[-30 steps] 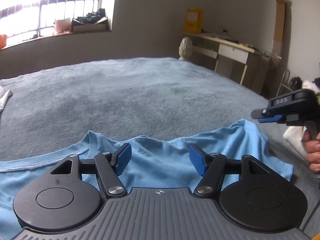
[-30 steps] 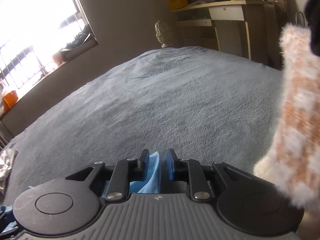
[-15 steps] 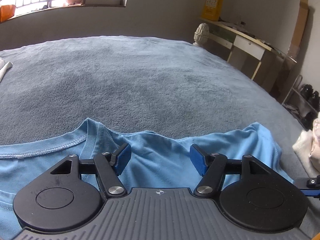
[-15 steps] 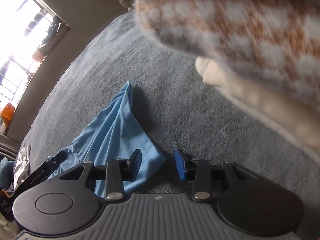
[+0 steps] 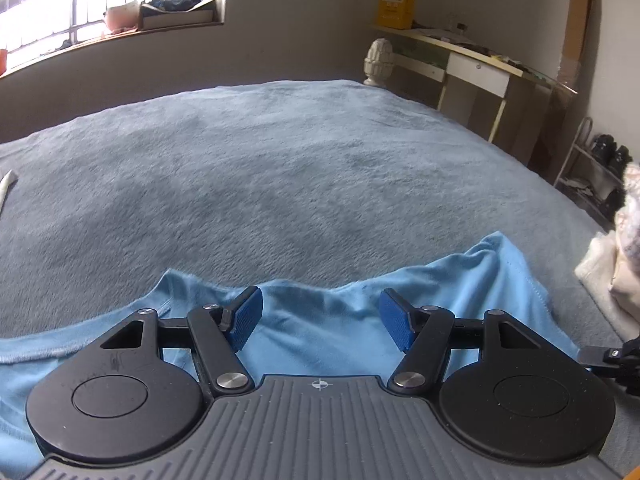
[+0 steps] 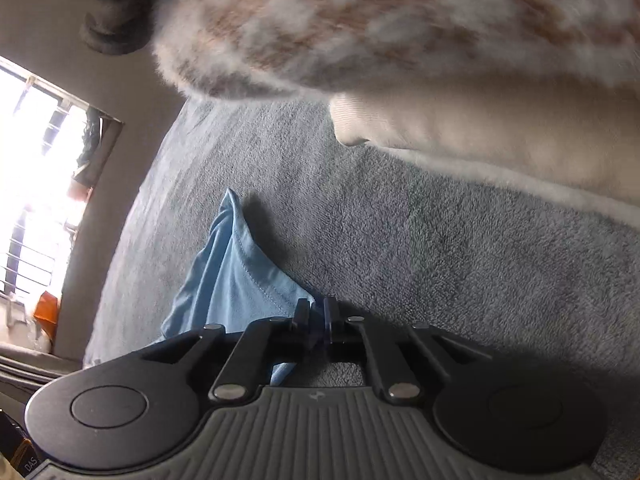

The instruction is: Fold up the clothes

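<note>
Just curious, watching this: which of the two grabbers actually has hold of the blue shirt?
The right gripper: its jaws are pinched shut on the blue shirt sleeve edge. The left gripper hangs wide open above the cloth.

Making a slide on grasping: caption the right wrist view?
Right gripper shut on the blue T-shirt edge over a grey blanket.

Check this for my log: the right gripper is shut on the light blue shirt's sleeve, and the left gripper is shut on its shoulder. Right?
Not quite. The left gripper is open above the light blue shirt, as the left wrist view shows. The right gripper is indeed shut on the sleeve.
</note>
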